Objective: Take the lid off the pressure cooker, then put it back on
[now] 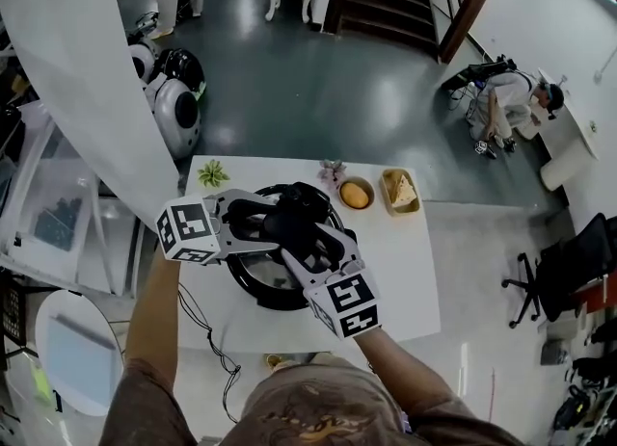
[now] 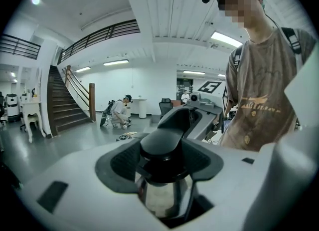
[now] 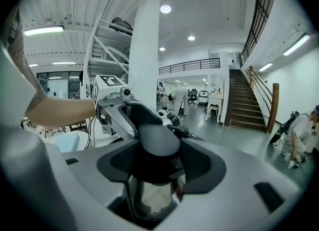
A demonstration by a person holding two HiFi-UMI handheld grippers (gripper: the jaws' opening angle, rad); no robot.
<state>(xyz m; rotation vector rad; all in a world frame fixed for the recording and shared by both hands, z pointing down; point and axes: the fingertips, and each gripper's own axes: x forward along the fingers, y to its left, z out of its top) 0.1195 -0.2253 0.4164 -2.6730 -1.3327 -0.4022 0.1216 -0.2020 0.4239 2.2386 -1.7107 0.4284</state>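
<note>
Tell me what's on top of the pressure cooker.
Its lid, black handle clamped by the left hand-held gripper and the right hand-held gripper. They hide most of the lid.

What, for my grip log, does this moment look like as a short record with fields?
left tongs: shut on handle
right tongs: shut on handle, opposite end
lid: shiny metal under handle; seated or lifted, cannot tell
cooker: on table, below both tongs
also on table: bowl, tray, plant, all beyond cooker
</note>
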